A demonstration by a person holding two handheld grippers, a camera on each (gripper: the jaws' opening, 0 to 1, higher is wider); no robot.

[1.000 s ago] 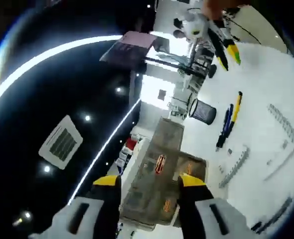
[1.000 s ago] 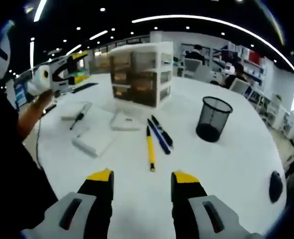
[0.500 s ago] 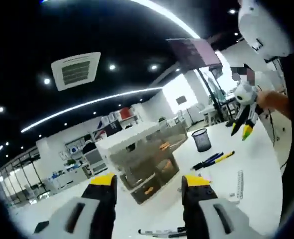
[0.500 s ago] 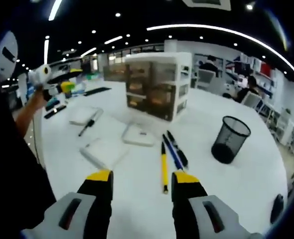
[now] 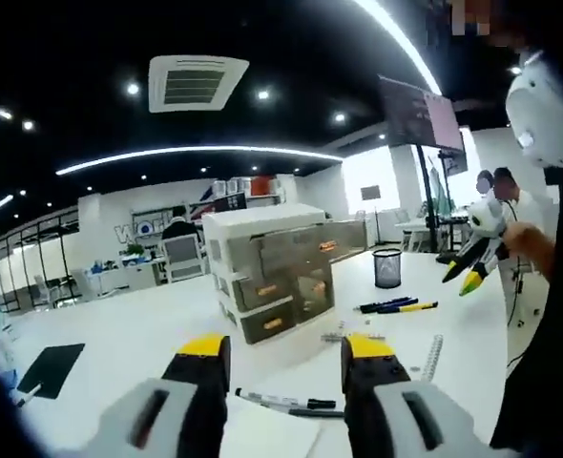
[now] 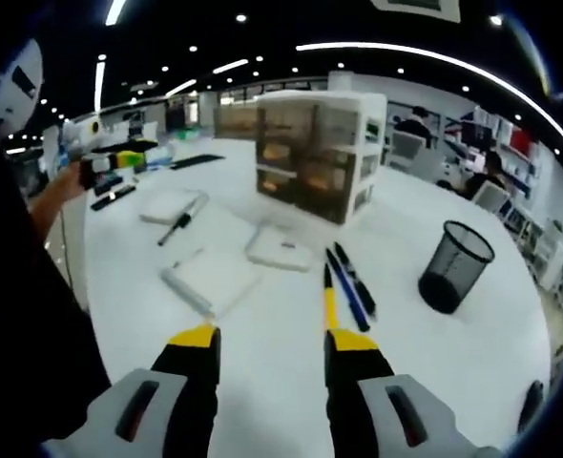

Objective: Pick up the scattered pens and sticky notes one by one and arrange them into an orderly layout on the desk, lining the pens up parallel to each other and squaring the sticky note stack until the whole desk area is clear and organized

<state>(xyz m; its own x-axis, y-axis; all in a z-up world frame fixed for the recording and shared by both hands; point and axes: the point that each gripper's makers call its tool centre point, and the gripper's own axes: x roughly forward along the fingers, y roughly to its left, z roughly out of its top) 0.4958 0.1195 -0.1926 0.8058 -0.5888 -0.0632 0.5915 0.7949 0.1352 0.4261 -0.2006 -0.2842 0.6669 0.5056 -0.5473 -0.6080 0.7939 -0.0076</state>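
Note:
In the right gripper view, three pens lie side by side on the white desk (image 6: 434, 363): a yellow pen (image 6: 329, 305), a blue pen (image 6: 347, 295) and a black pen (image 6: 357, 281). A white sticky note stack (image 6: 280, 254) sits just left of them. A black marker (image 6: 179, 223) rests on a white pad further left. My right gripper (image 6: 272, 339) hovers open above the desk, its right jaw tip over the yellow pen's near end. In the left gripper view my left gripper (image 5: 285, 348) is open and holds nothing, with a black marker (image 5: 288, 404) on the desk below. The same pens (image 5: 396, 307) lie far right.
A drawer unit (image 6: 315, 153) stands at the back and a black mesh bin (image 6: 455, 267) to the right. A white notepad (image 6: 211, 280) lies near the front. A hand holds the left gripper (image 6: 136, 153) at far left. A dark mouse (image 6: 530, 405) sits near the desk's edge.
The left gripper view has swung from the ceiling down to a level look across the desk. The right gripper has edged forward toward the three pens. Both stay open.

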